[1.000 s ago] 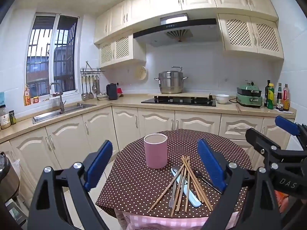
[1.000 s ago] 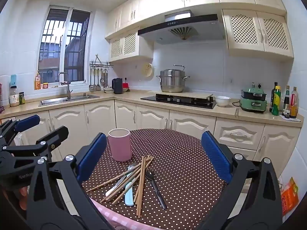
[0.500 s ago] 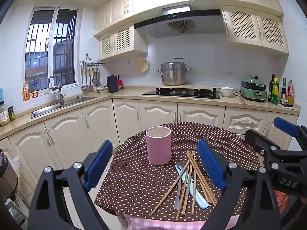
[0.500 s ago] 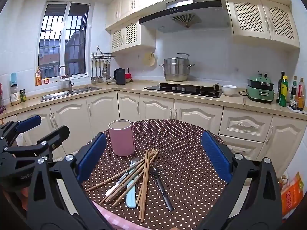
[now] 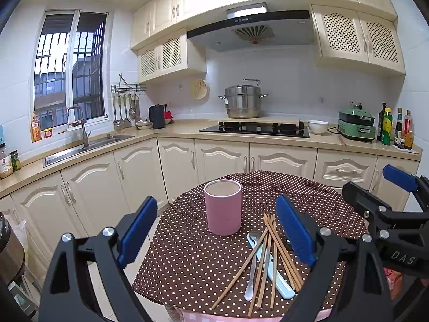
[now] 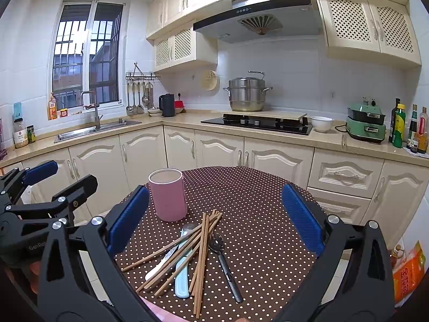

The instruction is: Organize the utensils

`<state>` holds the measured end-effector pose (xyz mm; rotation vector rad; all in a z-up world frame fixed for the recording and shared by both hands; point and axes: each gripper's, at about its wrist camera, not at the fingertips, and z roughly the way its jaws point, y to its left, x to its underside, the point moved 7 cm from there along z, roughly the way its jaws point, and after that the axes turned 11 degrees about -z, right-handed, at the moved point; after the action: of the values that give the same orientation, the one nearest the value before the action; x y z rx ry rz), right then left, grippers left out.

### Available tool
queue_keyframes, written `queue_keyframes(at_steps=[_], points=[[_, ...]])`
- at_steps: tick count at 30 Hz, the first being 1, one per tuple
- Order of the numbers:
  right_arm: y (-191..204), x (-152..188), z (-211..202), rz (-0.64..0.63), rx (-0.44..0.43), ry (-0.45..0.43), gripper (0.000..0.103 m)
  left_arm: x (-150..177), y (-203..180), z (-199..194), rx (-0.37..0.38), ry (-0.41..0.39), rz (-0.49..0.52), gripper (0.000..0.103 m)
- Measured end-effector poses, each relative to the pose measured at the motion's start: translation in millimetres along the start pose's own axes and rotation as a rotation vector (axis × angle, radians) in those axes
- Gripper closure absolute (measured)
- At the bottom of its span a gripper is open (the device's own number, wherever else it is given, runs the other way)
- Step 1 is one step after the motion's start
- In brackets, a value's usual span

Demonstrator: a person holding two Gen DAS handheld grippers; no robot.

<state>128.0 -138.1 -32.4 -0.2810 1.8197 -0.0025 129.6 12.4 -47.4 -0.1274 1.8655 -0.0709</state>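
Observation:
A pink cylindrical holder [image 5: 223, 206] [image 6: 168, 194] stands upright and empty on a round table with a brown dotted cloth [image 5: 187, 257] [image 6: 257, 214]. In front of it lies a pile of wooden chopsticks [image 5: 270, 252] [image 6: 199, 252], a light blue utensil [image 5: 278, 279] [image 6: 181, 276], a white-handled one [image 6: 158, 267] and a black-handled spoon [image 6: 228, 268]. My left gripper [image 5: 217, 232] is open and empty, hovering before the holder. My right gripper [image 6: 211, 220] is open and empty above the pile. Each gripper shows at the other view's edge [image 5: 386, 201] [image 6: 48, 187].
Cream kitchen cabinets and a counter run behind the table, with a sink [image 5: 88, 145] at left, a hob with a steel pot [image 5: 242, 104], a bowl [image 5: 317, 126], a green cooker [image 5: 355, 124] and bottles [image 5: 394, 127] at right. An orange bag [image 6: 409, 271] sits on the floor.
Both grippers have tilted or moved so the table sits higher and closer in view. Nothing on the table has moved; both grippers stay open.

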Motion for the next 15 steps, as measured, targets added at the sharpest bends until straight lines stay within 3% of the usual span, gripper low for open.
queue_keyframes(at_steps=[15], points=[[0.0, -2.8, 6.3, 0.001, -0.002, 0.005, 0.006, -6.5, 5.6, 4.7, 0.003, 0.005, -0.002, 0.015]])
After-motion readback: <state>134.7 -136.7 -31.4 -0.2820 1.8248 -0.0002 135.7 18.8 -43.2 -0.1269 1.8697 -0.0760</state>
